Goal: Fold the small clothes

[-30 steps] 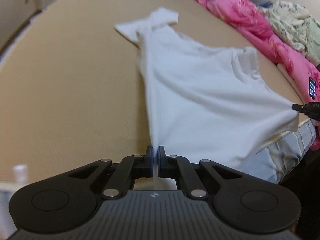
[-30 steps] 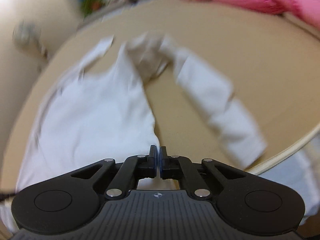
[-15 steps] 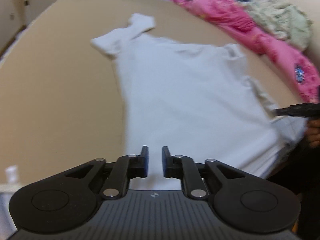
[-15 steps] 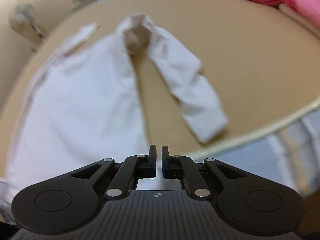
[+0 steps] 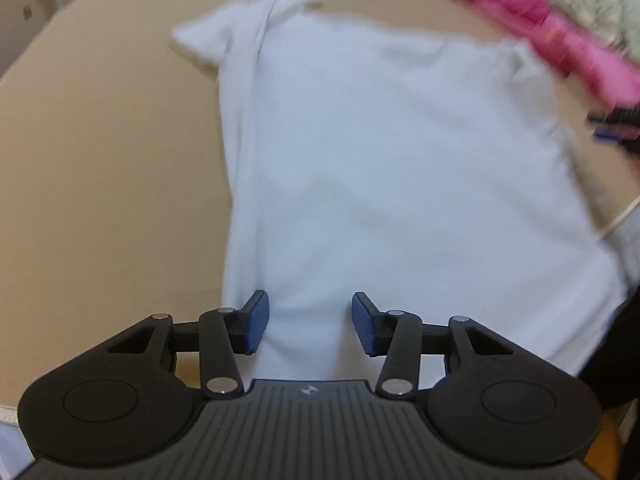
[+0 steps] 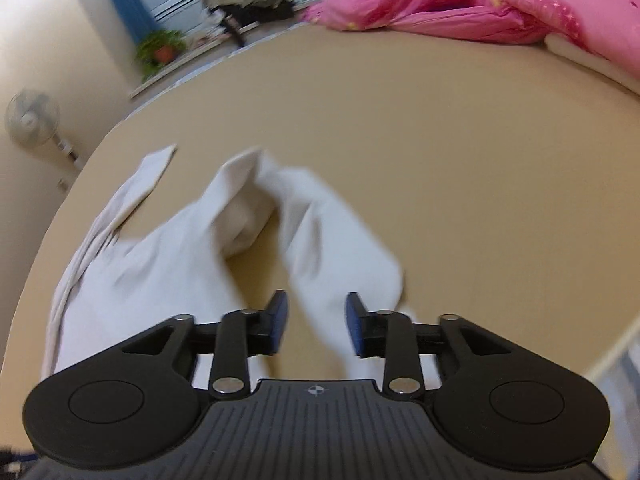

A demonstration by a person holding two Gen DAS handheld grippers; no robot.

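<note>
A small white shirt point(image 5: 380, 168) lies spread flat on the tan bed surface point(image 5: 100, 200), hem toward me, a short sleeve at the far left. My left gripper point(image 5: 308, 322) is open and empty just above the hem. In the right wrist view the same shirt point(image 6: 160, 264) shows its collar opening and one sleeve point(image 6: 340, 248) lying toward me. My right gripper point(image 6: 316, 322) is open and empty over that sleeve's end. The right gripper also shows as a dark blur at the right edge of the left wrist view point(image 5: 616, 124).
A pink quilt point(image 6: 480, 4) and a pale patterned blanket point(image 5: 592, 4) are piled along the far side of the bed. The bed's corded edge point(image 6: 616, 344) runs at the right. A standing fan point(image 6: 32, 120) and a potted plant point(image 6: 160, 48) stand beyond the bed.
Both grippers were shut on the shirt's bottom corners, pulling it taut. They have opened and let go; the shirt now lies flat, and both grippers have moved over it.
</note>
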